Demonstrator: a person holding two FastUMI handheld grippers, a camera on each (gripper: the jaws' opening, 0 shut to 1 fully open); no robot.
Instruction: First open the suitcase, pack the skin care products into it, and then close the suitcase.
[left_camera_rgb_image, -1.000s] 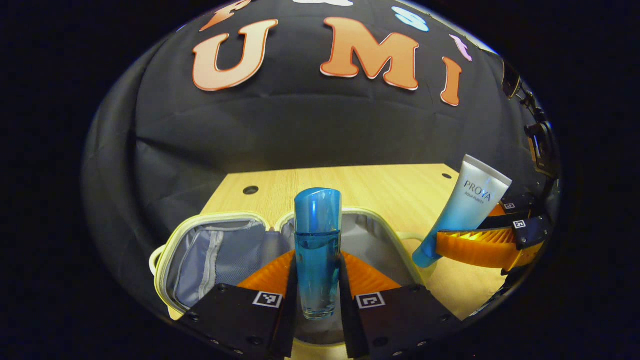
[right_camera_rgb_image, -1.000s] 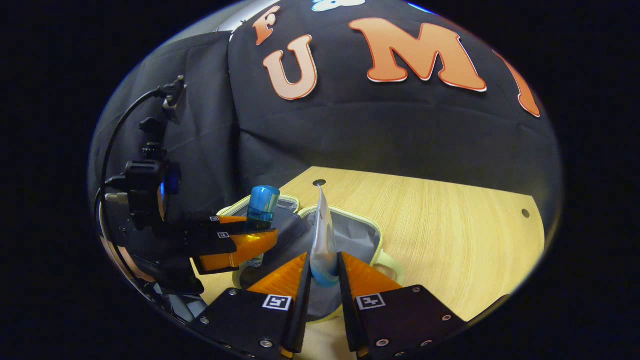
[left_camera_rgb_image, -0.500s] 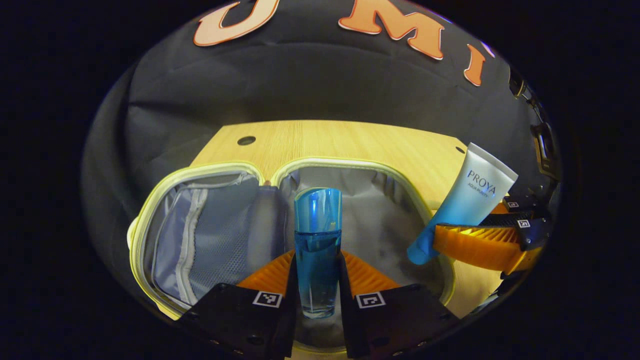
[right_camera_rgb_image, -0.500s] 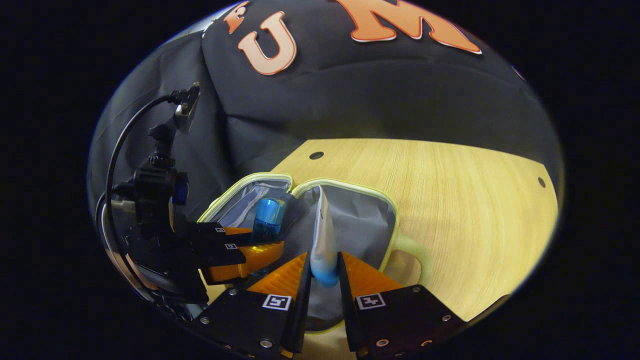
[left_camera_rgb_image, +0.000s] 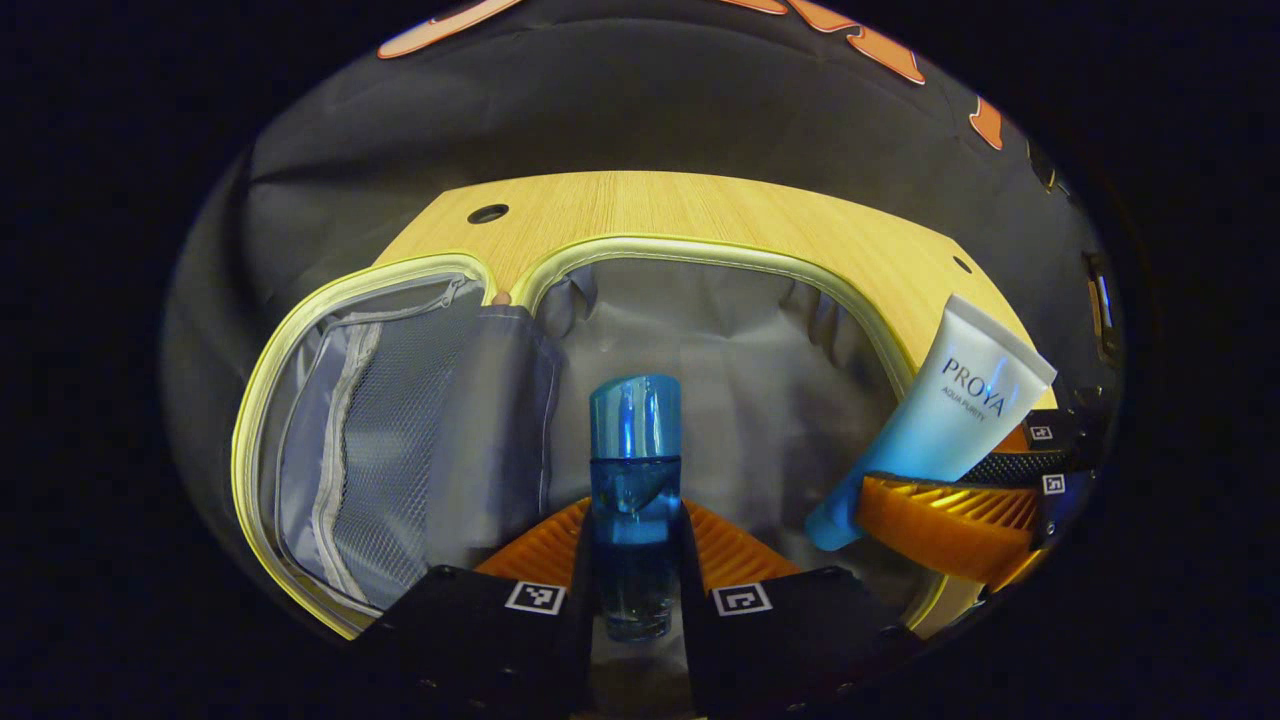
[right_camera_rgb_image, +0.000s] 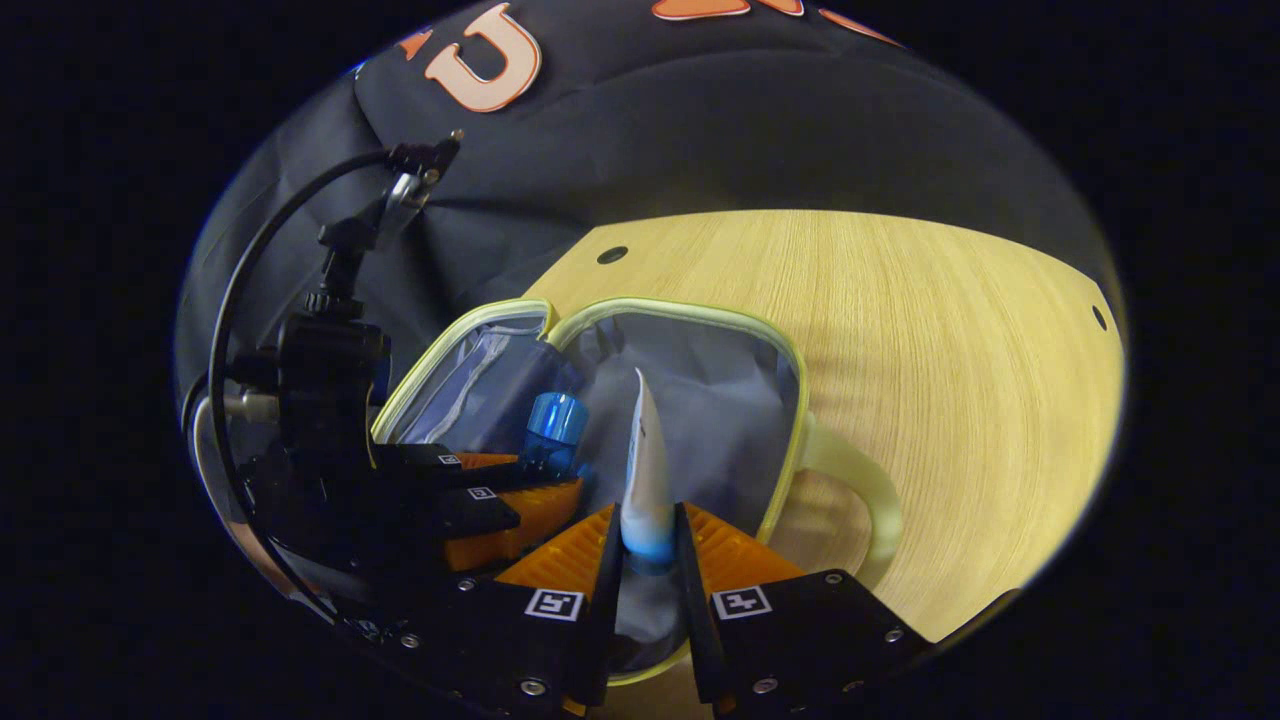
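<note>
Pinching the blue bottle (left_camera_rgb_image: 634, 490) upright between left gripper (left_camera_rgb_image: 634, 560) fingers, clamping the tube (right_camera_rgb_image: 645, 480) in right gripper (right_camera_rgb_image: 648, 565), both above open suitcase (left_camera_rgb_image: 700, 250).

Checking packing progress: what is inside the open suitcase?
The suitcase shows grey lining and a mesh pocket; its near floor is hidden behind the blue bottle and tube.

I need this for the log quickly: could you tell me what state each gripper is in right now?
Left gripper: closed on the blue bottle, over the open suitcase.
Right gripper: closed on the tube.
</note>
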